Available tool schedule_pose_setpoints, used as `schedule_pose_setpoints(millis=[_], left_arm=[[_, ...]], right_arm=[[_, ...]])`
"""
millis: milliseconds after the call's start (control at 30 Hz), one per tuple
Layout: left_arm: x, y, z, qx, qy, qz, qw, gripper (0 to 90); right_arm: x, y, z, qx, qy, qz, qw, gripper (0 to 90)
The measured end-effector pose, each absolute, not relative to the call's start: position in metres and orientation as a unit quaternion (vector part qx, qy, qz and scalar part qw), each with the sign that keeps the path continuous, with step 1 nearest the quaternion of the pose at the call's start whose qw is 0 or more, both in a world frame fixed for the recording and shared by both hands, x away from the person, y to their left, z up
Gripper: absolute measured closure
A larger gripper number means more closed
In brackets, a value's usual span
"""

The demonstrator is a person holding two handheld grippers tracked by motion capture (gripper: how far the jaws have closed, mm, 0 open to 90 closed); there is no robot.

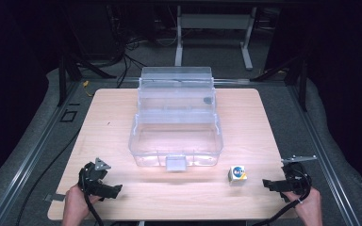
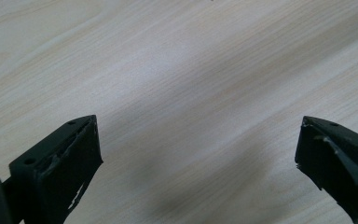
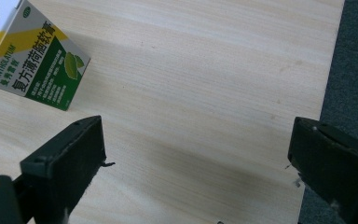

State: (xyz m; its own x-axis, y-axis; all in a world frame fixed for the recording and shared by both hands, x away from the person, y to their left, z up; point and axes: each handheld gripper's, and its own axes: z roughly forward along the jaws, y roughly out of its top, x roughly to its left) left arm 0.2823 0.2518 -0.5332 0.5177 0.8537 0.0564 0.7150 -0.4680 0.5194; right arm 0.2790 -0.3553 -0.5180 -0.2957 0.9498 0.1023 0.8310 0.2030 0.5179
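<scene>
- Plainly a job for the right gripper (image 1: 269, 183): finds the box (image 1: 237, 174) just to its left along the tabletop's front edge, near but not touching.
- Seen from the right gripper view, puts the box (image 3: 32, 70) off to the upper left of the right gripper (image 3: 198, 144), outside the line between the jaws, so calls for a swing leftward before any closing.
- Holds nothing on the right; jaws spread wide over bare wood close to the right edge.
- Leaves the left gripper (image 1: 113, 190) well apart from the box, down by the front left corner, pointing right along the front edge.
- Holds nothing on the left either: jaws of the left gripper (image 2: 198, 144) wide apart, with bare grain between them.
- Hard to settle a long axis for the box: looks close to a cube from above, with a round blue mark on its top face and a green printed side turned toward the right gripper, slightly askew to the front edge.
- Places the clear bin (image 1: 202, 157) at mid-table, behind and left of the box, lid (image 1: 176, 80) thrown back toward the far edge, latch (image 1: 175, 163) facing the front edge.
- Rests everything on a pale wood-grain tabletop (image 1: 108, 122), matte and flat, with free room around the box for both jaws.
- Beyond the edges: grey carpet, metal rails, trailing cables, a white frame at the back, and otherwise a dark room.
</scene>
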Motion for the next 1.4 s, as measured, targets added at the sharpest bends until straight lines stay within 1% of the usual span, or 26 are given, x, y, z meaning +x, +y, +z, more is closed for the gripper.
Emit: schedule_pose_setpoints(millis=[67, 100, 133, 233, 333, 367, 467, 633, 667, 700, 767, 800, 1000, 1033, 1100, 1167, 1233, 1267, 1300, 1400], left_arm=[[0.282, 0.252, -0.533, 0.842, 0.465, 0.157, 0.222, 0.3], [0.282, 0.252, -0.533, 0.843, 0.465, 0.156, 0.222, 0.2], [0.282, 0.252, -0.533, 0.842, 0.465, 0.157, 0.223, 0.3], [0.282, 0.250, -0.534, 0.840, 0.467, 0.157, 0.224, 0.2], [0.282, 0.250, -0.534, 0.843, 0.464, 0.156, 0.224, 0.2], [0.281, 0.249, -0.534, 0.843, 0.465, 0.155, 0.223, 0.3], [0.281, 0.249, -0.534, 0.844, 0.462, 0.156, 0.222, 0.3], [0.281, 0.249, -0.534, 0.845, 0.462, 0.155, 0.222, 0.3], [0.281, 0.249, -0.534, 0.845, 0.461, 0.154, 0.222, 0.2], [0.281, 0.249, -0.534, 0.845, 0.461, 0.154, 0.222, 0.3], [0.281, 0.248, -0.534, 0.846, 0.459, 0.154, 0.222, 0.3], [0.281, 0.248, -0.534, 0.846, 0.459, 0.154, 0.223, 0.3], [0.280, 0.247, -0.534, 0.845, 0.459, 0.158, 0.223, 0.3], [0.280, 0.247, -0.534, 0.847, 0.457, 0.156, 0.223, 0.3], [0.280, 0.247, -0.534, 0.846, 0.458, 0.155, 0.224, 0.3], [0.280, 0.247, -0.534, 0.846, 0.458, 0.155, 0.224, 0.3], [0.280, 0.247, -0.534, 0.847, 0.458, 0.154, 0.223, 0.3], [0.280, 0.247, -0.534, 0.847, 0.457, 0.154, 0.223, 0.3], [0.280, 0.246, -0.534, 0.847, 0.457, 0.154, 0.223, 0.3], [0.280, 0.246, -0.534, 0.847, 0.458, 0.154, 0.223, 0.3]], right_arm=[[0.279, -0.354, -0.517, 0.579, 0.768, 0.249, 0.114, 2.9], [0.279, -0.353, -0.516, 0.580, 0.767, 0.244, 0.123, 2.8], [0.279, -0.353, -0.516, 0.578, 0.768, 0.248, 0.117, 2.8], [0.278, -0.350, -0.513, 0.579, 0.768, 0.244, 0.121, 2.7], [0.278, -0.349, -0.510, 0.578, 0.769, 0.250, 0.111, 2.7], [0.278, -0.347, -0.509, 0.580, 0.768, 0.244, 0.116, 2.7], [0.278, -0.346, -0.508, 0.575, 0.773, 0.245, 0.110, 2.6], [0.279, -0.341, -0.504, 0.574, 0.774, 0.242, 0.115, 2.7], [0.280, -0.340, -0.503, 0.571, 0.775, 0.245, 0.109, 2.7], [0.280, -0.339, -0.502, 0.572, 0.776, 0.239, 0.115, 2.8], [0.281, -0.336, -0.501, 0.568, 0.779, 0.243, 0.107, 2.8], [0.281, -0.334, -0.501, 0.568, 0.780, 0.239, 0.112, 3.0], [0.282, -0.326, -0.497, 0.560, 0.786, 0.239, 0.109, 3.3], [0.282, -0.326, -0.497, 0.556, 0.788, 0.244, 0.102, 3.4], [0.282, -0.323, -0.496, 0.556, 0.790, 0.232, 0.110, 3.4], [0.283, -0.322, -0.496, 0.553, 0.792, 0.238, 0.100, 3.6], [0.283, -0.320, -0.494, 0.553, 0.794, 0.229, 0.107, 3.6], [0.284, -0.319, -0.493, 0.551, 0.794, 0.236, 0.102, 3.6], [0.284, -0.318, -0.492, 0.551, 0.794, 0.230, 0.109, 3.7], [0.287, -0.314, -0.488, 0.544, 0.799, 0.235, 0.102, 3.6]])
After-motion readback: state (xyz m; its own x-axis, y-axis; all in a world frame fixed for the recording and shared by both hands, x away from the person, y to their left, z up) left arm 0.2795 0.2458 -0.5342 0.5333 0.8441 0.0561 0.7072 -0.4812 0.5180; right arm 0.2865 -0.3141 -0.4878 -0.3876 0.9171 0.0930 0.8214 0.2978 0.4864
